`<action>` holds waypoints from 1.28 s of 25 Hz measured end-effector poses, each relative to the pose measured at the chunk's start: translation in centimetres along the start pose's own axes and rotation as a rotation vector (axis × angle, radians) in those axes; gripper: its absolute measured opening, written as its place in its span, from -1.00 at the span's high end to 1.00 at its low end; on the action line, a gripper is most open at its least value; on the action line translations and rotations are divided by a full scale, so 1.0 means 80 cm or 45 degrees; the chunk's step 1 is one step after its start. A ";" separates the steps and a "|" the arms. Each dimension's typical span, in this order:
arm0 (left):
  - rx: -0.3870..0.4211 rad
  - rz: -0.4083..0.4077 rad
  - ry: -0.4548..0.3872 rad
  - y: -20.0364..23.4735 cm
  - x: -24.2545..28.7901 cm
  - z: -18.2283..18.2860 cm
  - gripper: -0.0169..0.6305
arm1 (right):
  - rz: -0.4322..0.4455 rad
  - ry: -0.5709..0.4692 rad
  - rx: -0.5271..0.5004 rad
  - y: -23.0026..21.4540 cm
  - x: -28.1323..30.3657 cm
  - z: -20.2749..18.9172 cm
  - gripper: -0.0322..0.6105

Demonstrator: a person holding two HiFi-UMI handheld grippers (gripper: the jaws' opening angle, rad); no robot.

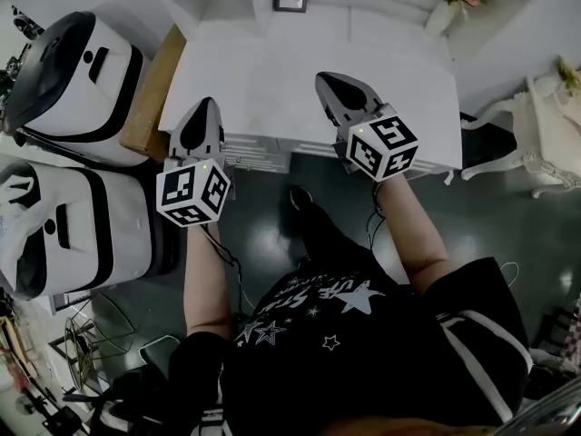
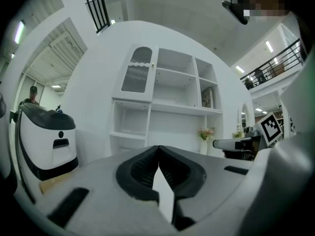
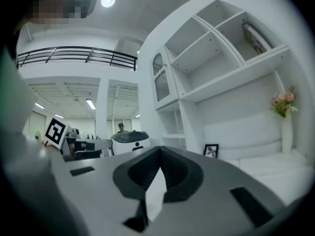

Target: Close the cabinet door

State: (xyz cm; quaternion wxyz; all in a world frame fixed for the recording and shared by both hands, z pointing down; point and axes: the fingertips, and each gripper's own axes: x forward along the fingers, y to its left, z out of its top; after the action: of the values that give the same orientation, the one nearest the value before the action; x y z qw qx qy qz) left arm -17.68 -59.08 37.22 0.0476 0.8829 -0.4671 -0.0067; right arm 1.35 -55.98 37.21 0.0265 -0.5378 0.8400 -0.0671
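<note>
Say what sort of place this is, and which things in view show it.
Probably a staged home corner in a large hall: white shelf unit and vase of flowers, yet a balcony railing above and bulky white machines beside.

You wear a black shirt (image 1: 363, 361) printed with white stars and lettering, with white stripes down one side. Your grey left gripper (image 1: 207, 105) and right gripper (image 1: 327, 80) have ribbed black jaw linings. Each carries a white cube (image 1: 192, 192) of black square markers and trails thin black cables (image 1: 229, 260).
</note>
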 end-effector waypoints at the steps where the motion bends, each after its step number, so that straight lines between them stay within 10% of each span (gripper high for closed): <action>1: -0.004 -0.006 0.011 -0.008 -0.019 -0.007 0.92 | -0.013 -0.005 0.006 0.009 -0.017 -0.001 0.89; 32: -0.065 -0.173 0.218 -0.283 -0.262 -0.114 0.92 | -0.162 0.128 -0.004 0.092 -0.407 -0.056 0.89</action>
State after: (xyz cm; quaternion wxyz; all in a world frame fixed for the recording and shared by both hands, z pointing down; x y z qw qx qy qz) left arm -10.32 -28.40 43.54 0.1093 0.9083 -0.4002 0.0537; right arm 7.90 -23.09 39.68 -0.0208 -0.5863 0.8044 -0.0941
